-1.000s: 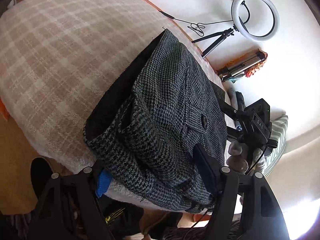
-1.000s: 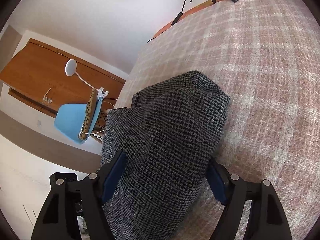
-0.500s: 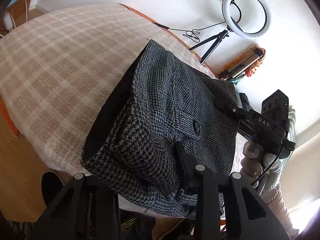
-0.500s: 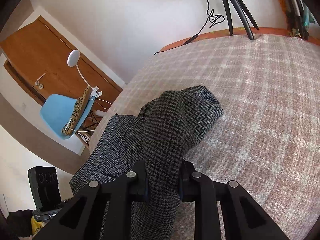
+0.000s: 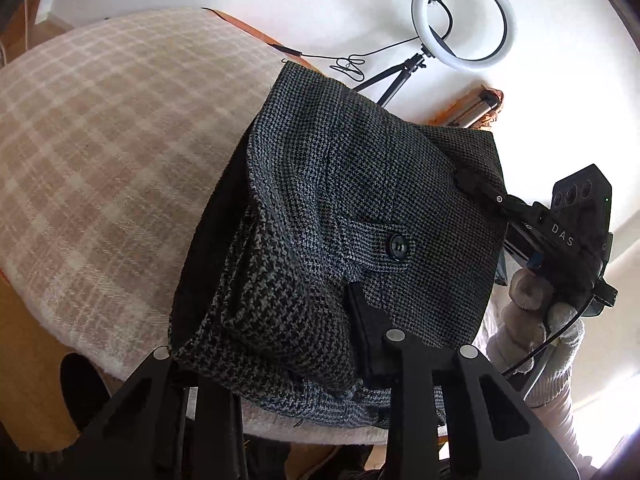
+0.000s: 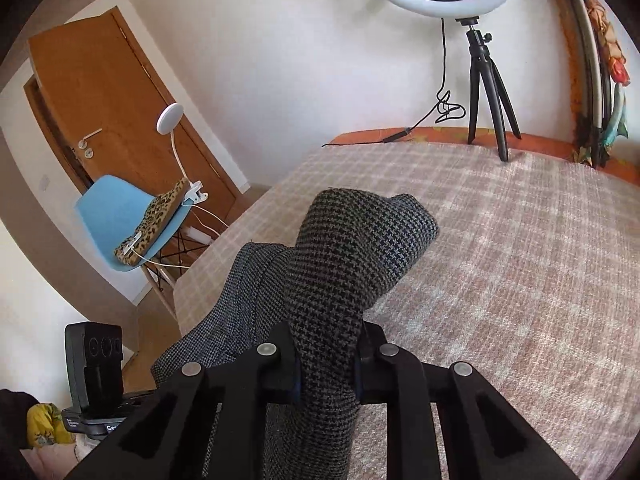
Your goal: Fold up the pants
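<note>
The grey houndstooth pants (image 5: 360, 200) lie folded on the plaid bed, button pocket facing up. My left gripper (image 5: 272, 344) has its jaws closing on the bunched near edge; the fabric fills the gap and hides the left finger. My right gripper (image 6: 326, 354) is also closing, its pads pinching a thick fold of the pants (image 6: 352, 248) that stands lifted off the bed. From the left wrist view, the right gripper (image 5: 480, 188) bites the pants' far right corner, held by a gloved hand (image 5: 532, 320). The left gripper's body (image 6: 94, 360) shows low left in the right wrist view.
The plaid blanket (image 6: 520, 260) covers the bed, whose near edge (image 5: 80, 332) drops to a wooden floor. A ring light on a tripod (image 6: 488, 80) stands at the far side by the wall. A blue chair (image 6: 120, 216) and a wooden door (image 6: 100, 100) are off to the left.
Both grippers went from wide open around the pants to closed on the fabric. The right one rose and rolled, lifting its fold off the bed; the left one rose a little.
</note>
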Motion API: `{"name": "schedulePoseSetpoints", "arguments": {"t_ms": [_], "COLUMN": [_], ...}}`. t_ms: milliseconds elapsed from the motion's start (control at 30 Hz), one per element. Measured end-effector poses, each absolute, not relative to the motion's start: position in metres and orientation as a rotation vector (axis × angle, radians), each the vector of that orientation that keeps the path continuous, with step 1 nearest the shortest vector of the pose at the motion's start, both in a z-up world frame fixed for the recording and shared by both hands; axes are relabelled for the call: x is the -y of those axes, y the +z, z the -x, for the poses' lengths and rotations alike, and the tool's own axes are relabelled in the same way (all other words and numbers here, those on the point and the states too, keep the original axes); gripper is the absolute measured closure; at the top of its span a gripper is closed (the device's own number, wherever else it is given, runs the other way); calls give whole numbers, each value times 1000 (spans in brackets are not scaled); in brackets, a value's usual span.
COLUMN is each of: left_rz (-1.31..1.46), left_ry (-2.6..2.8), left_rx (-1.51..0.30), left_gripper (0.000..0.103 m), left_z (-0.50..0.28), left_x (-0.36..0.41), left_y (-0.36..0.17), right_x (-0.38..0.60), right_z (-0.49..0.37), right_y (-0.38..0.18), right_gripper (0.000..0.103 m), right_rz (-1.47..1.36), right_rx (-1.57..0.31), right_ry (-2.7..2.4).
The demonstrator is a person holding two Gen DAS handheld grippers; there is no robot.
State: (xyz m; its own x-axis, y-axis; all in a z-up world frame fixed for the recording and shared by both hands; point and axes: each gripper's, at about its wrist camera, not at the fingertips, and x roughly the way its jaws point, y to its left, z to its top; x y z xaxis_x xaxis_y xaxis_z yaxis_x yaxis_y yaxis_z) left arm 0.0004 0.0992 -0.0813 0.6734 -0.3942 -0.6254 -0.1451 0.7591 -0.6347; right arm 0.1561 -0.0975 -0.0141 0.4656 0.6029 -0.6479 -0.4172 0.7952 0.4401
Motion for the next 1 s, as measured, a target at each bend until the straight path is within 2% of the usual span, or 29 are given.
{"name": "schedulePoseSetpoints", "arguments": {"t_ms": [333, 800, 1000], "left_rz": [704, 504, 412], "left_ry": [-299, -510, -575], "left_rx": [-767, -681, -682], "left_gripper": [73, 73, 73], "left_z": [-69, -194, -247], "left_x": [-29, 115, 187], "left_y": [-55, 5, 14], "right_x": [143, 314, 392], "right_z": [-174, -227, -254], "right_y": [58, 122, 128], "right_gripper": [88, 88, 88], "right_rz": [-79, -40, -42], "right_rx": [-811, -732, -711], "right_ry": [559, 348, 275]}}
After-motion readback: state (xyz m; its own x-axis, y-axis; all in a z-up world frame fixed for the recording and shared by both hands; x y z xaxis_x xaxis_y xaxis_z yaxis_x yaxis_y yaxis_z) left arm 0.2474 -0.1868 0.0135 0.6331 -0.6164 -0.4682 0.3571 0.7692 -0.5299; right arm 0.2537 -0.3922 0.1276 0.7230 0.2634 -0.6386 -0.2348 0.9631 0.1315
